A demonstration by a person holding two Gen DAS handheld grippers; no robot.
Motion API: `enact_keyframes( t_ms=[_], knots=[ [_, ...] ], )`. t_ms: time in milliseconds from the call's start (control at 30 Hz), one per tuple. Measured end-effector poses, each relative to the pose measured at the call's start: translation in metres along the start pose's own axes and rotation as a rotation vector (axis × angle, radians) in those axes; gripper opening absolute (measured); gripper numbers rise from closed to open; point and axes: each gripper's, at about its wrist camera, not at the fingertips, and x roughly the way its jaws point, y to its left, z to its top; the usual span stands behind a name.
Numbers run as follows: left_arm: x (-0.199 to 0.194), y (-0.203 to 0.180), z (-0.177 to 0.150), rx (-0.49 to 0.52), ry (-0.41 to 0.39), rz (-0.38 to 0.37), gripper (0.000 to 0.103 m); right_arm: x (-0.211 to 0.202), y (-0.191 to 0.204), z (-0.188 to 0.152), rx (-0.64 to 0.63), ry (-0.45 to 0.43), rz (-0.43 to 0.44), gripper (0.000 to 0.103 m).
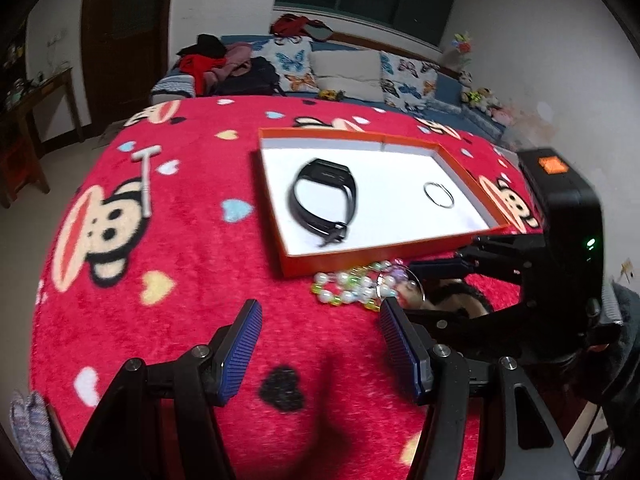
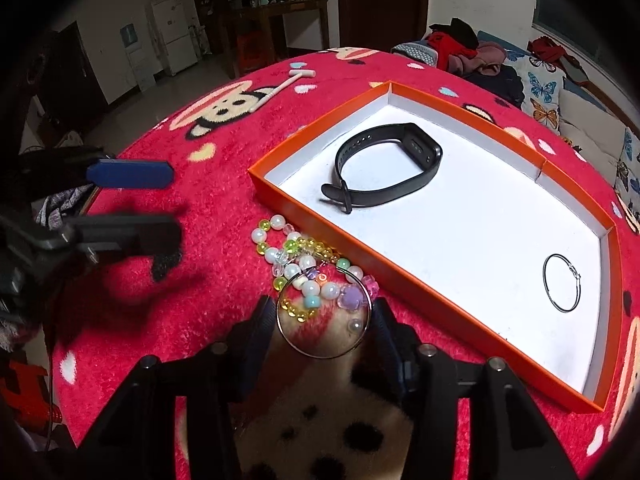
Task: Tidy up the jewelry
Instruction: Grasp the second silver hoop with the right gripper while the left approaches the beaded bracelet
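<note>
Left gripper [image 1: 320, 344]: mine, jaws wide apart, nothing between them, over the red blanket [image 1: 180, 280] at the bottom of the left view.
Right gripper [image 2: 325, 322]: mine, fingers [image 2: 260, 328] set either side of a silver hoop [image 2: 324, 316] at lower centre of the right view; they look to touch its rim, but I cannot tell if I grip it or it rests on the blanket.
Beads [image 2: 296, 260]: a heap of pearl, yellow and green ones on the blanket, just outside the tray's near wall, partly under the hoop.
Tray [image 2: 320, 204]: orange, white inside, filling the middle and right of the right view.
Band [image 2: 384, 164]: black, lying in the tray's upper left part.
Second hoop [image 2: 562, 284]: thin, flat in the tray's lower right part, well apart from the band.
</note>
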Motion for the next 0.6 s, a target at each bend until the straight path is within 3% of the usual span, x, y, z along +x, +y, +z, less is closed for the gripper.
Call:
enact_keyframes(
  t_ms=[300, 500, 600],
  knots=[
    [0.022, -0.019, -0.001, 0.064, 0.025, -0.009, 0.06, -0.025, -0.008, -0.007, 0.02, -0.043, -0.007, 0.055],
    [0.036, -0.019, 0.001, 0.08, 0.045, 0.004, 0.044, -0.033, -0.02, -0.013, 0.055, -0.064, -0.02, 0.055],
    [0.046, -0.008, 0.004, 0.019, 0.066, 0.001, 0.034, -0.035, -0.021, -0.014, 0.06, -0.075, -0.013, 0.055]
  ],
)
